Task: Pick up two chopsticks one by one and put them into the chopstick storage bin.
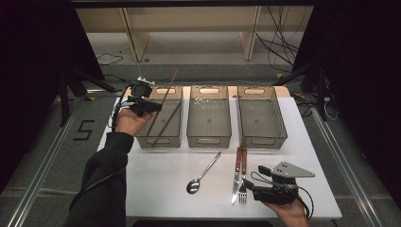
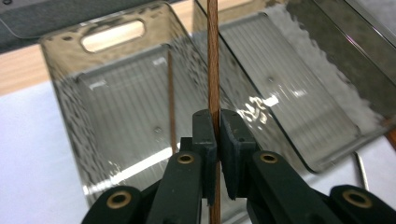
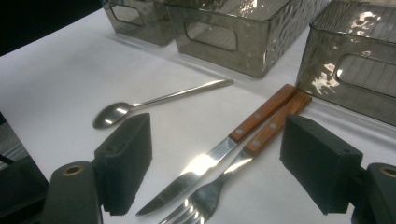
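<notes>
The left gripper [image 2: 217, 140] is clamping a chopstick [image 2: 213, 60] over the left bin [image 1: 142, 137], where a second chopstick [image 1: 166, 119] is lying slantwise along the floor. The held chopstick is projecting past the bin's far rim, clear of the middle bin [image 1: 209, 137]. The right gripper [image 3: 224, 172] is resting wide open near the table's [image 1: 156, 189] front edge, with the knife [image 3: 219, 154] and fork [image 3: 243, 158] lying between its jaws and the spoon [image 3: 154, 102] in open space to their left.

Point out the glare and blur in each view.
High view: dim, dark surround, white table brightest. Left gripper view: glare streaks on the bin floor; chopstick sharp. Right gripper view: bright glint on the knife blade, near pads soft.
</notes>
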Tool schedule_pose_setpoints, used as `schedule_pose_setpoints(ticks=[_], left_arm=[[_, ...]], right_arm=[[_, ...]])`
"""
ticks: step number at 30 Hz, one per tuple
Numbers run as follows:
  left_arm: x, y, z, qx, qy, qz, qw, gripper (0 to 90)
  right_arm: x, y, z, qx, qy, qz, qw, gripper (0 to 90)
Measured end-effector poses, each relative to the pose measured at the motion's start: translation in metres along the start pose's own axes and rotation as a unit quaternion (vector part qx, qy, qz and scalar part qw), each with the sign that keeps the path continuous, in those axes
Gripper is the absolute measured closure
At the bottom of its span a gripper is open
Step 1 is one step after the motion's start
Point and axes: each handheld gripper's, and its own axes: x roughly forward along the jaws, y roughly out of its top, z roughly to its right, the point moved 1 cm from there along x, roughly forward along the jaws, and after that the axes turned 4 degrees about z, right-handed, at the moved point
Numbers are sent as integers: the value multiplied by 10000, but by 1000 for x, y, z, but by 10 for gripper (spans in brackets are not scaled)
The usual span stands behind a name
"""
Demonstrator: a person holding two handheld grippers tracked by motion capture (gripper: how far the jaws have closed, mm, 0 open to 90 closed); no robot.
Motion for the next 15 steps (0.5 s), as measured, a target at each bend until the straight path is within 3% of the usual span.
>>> schedule_pose_setpoints(ticks=[15], left_arm=[[22, 7, -18, 133, 266, -132, 9995, 847]], right_arm=[[-1, 0, 0, -37, 48, 53, 10000, 239]])
